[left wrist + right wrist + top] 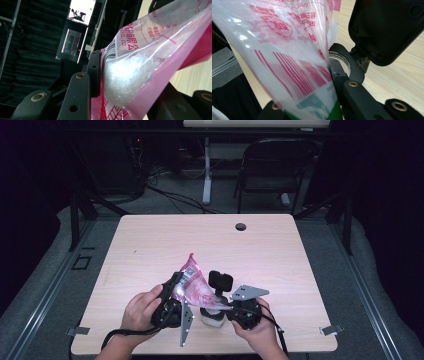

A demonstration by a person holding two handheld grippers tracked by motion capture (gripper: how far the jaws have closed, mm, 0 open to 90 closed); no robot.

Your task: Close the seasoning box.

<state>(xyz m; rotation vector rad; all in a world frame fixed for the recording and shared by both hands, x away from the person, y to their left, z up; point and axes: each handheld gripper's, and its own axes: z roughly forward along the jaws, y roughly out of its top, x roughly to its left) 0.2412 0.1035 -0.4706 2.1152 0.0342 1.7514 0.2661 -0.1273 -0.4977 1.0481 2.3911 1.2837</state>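
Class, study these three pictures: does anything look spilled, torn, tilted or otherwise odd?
Nothing looks spilled or torn. The pink bag hangs tilted between the left gripper and the right gripper, its white crystals bunched in one corner, above a small white container with its black lid open.

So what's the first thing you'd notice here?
The pink plastic bag held up near the front edge of the wooden table, clamped between the left gripper and right gripper. White crystals sit inside it, and a small jar stands under its lower corner.
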